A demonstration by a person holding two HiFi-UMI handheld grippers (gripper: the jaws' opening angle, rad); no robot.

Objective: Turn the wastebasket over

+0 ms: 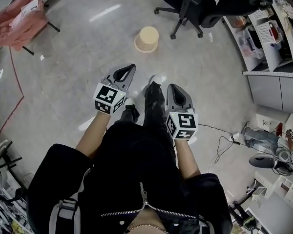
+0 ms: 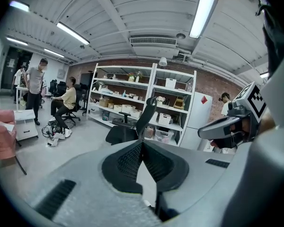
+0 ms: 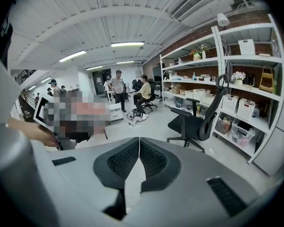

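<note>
In the head view the left gripper (image 1: 128, 70) and right gripper (image 1: 175, 88) hang mid-frame, jaws pressed together on nothing, well apart from the cream wastebasket (image 1: 147, 38) on the floor (image 1: 78, 57) at upper centre, near a black office chair (image 1: 188, 6).

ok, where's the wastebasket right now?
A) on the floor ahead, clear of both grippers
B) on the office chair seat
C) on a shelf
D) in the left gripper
A: the wastebasket stands on the floor well beyond the left gripper and right gripper, both shut and empty.
</note>
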